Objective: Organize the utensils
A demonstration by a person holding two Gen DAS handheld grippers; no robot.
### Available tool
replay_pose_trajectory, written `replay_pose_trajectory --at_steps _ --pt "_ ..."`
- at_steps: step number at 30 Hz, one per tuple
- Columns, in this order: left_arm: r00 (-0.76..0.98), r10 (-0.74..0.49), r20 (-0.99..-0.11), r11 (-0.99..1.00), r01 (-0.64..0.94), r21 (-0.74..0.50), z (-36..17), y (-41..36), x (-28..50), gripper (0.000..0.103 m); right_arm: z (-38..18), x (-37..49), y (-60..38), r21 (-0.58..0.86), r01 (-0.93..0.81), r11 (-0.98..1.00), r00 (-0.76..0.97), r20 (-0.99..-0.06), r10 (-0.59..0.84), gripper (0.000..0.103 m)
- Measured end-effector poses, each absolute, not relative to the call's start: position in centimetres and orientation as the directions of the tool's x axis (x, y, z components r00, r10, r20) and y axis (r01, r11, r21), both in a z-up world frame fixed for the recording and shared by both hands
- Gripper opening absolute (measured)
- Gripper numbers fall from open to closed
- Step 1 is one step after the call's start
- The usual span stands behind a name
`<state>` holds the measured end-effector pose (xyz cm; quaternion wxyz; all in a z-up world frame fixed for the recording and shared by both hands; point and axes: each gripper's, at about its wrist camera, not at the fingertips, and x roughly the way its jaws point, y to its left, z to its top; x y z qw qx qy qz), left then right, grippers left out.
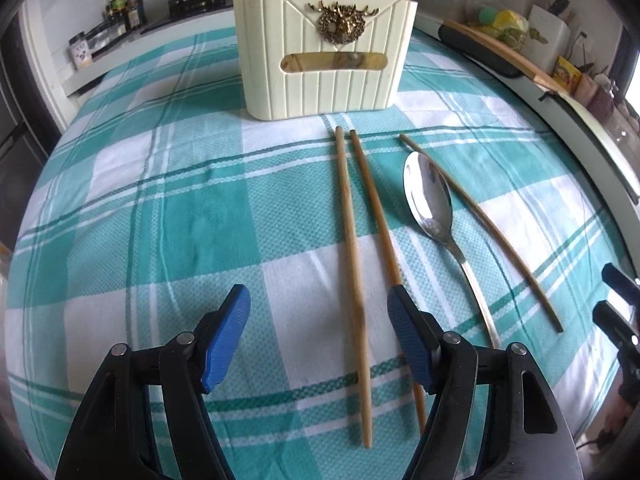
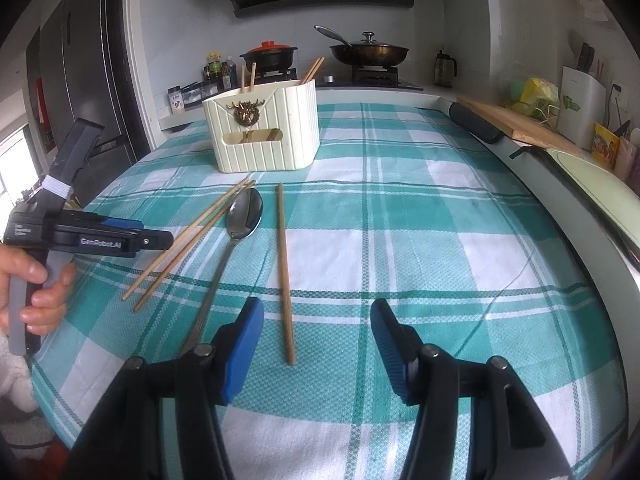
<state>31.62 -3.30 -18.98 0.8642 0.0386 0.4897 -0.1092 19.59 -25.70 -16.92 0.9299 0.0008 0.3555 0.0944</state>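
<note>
A cream utensil holder (image 1: 324, 52) with a brass deer emblem stands at the far middle of the table and holds several chopsticks; it also shows in the right wrist view (image 2: 264, 128). Two wooden chopsticks (image 1: 352, 248) lie side by side in front of it, a metal spoon (image 1: 430, 204) to their right, and a third chopstick (image 1: 484, 232) beyond the spoon. My left gripper (image 1: 318, 308) is open and empty above the near ends of the pair. My right gripper (image 2: 316, 320) is open and empty, with the single chopstick (image 2: 285, 268) between its fingers. The spoon (image 2: 240, 220) lies to its left.
A teal and white checked cloth (image 2: 440, 220) covers the table. Behind it is a stove with a pan (image 2: 368, 54) and a lidded pot (image 2: 270, 54), and bottles (image 2: 216, 68). A wooden board (image 2: 516, 120) and a knife block (image 2: 580, 100) stand at the right.
</note>
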Motion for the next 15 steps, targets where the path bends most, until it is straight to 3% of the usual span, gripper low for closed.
replay_pose_trajectory --at_steps 8,11,13,15 --pt "0.489 -0.131 -0.862 0.977 0.209 -0.03 -19.7 -3.5 33.0 0.067 -17.3 22.6 -24.4 0.017 -0.256 0.967 0.659 -0.729 0.187 0.057" --pt "0.491 -0.133 -0.861 0.975 0.223 -0.023 -19.6 -4.0 33.0 0.046 -17.9 24.0 -23.4 -0.008 -0.283 0.959 0.643 -0.744 0.183 0.057" --pt "0.492 -0.133 -0.86 0.973 0.231 -0.018 -19.5 -4.3 32.9 0.018 -18.3 25.2 -22.9 -0.008 -0.293 0.956 0.627 -0.756 0.186 0.056" --pt "0.488 -0.139 -0.862 0.972 0.235 -0.024 -19.5 -4.5 32.7 0.007 -18.9 26.3 -22.5 -0.002 -0.301 0.953 0.605 -0.773 0.189 0.054"
